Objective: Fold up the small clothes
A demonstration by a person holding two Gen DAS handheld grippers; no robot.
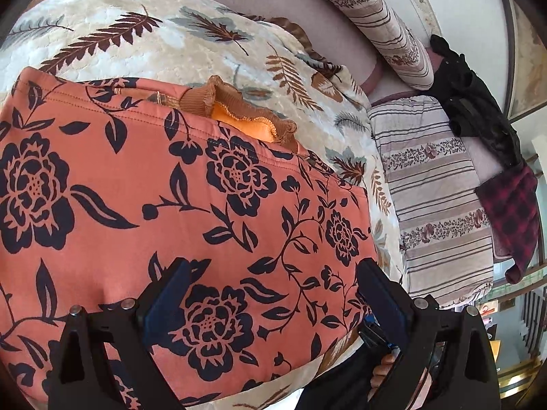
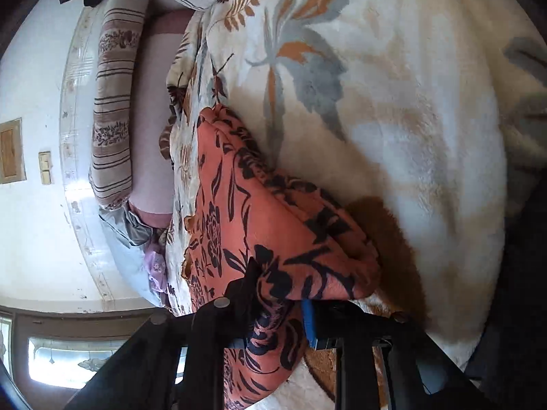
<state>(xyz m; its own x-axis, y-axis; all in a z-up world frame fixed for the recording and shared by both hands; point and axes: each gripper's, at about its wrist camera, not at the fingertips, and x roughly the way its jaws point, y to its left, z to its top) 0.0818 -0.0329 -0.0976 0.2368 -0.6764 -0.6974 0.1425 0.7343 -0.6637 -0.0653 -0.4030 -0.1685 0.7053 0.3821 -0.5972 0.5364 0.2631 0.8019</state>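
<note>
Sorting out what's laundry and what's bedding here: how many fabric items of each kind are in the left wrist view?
Orange floral garment, lying on the blanket: 1
Leaf-print blanket: 1
Striped pillows: 2
Dark clothes by the wall (black garment, red plaid garment): 2
Total: 6

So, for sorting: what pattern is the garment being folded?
Orange-pink garment with dark navy flowers; left wrist view.

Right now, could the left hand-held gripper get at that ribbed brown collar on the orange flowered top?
Probably yes. The left hand-held gripper is open above the orange flowered top, and only flat fabric lies between it and the ribbed brown collar. Nothing covers the collar.
</note>
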